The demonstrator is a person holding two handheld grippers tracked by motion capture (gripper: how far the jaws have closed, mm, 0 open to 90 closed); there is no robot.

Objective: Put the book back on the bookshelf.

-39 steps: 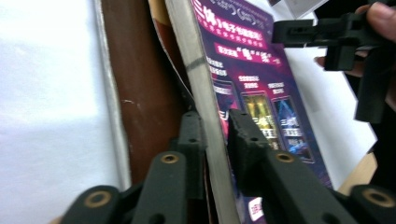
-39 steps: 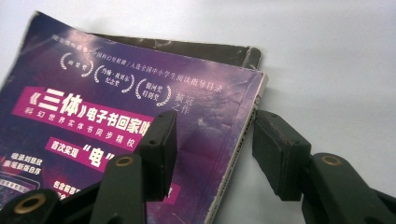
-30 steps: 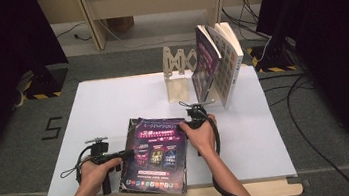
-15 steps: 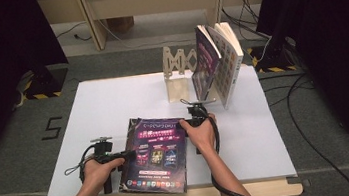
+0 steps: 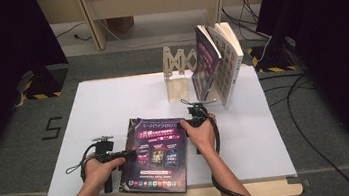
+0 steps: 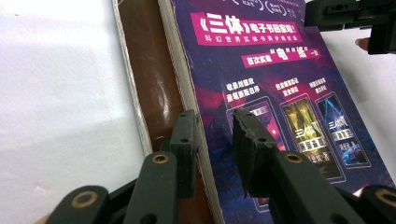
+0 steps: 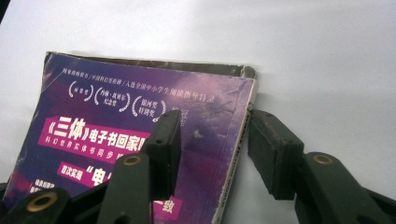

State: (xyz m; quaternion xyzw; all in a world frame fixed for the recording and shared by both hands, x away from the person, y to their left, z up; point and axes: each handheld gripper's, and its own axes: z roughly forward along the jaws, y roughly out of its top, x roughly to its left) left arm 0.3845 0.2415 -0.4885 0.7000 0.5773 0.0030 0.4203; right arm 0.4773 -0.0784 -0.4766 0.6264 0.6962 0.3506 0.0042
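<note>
Surface: white table [image 5: 113, 105]; the purple book [image 5: 156, 153] lies flat at its near edge.
Left gripper [image 6: 212, 135]: your jaws straddle the book's left edge, just closing, not yet clamped.
Right gripper [image 7: 212, 140]: jaws straddle the far right corner, closing, still unclamped.
Risk: uneven pinching could slide the book or catch the cover alone.
Surroundings: upright books [image 5: 219, 65] and wooden stand [image 5: 179, 72] stand far right, well apart.

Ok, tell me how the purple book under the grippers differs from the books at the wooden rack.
The purple book lies flat at the near table edge; the two rack books stand upright at the far side. It lies alone between both grippers; they lean together beside the wooden rack, untouched. One standing cover looks similarly purple.
</note>
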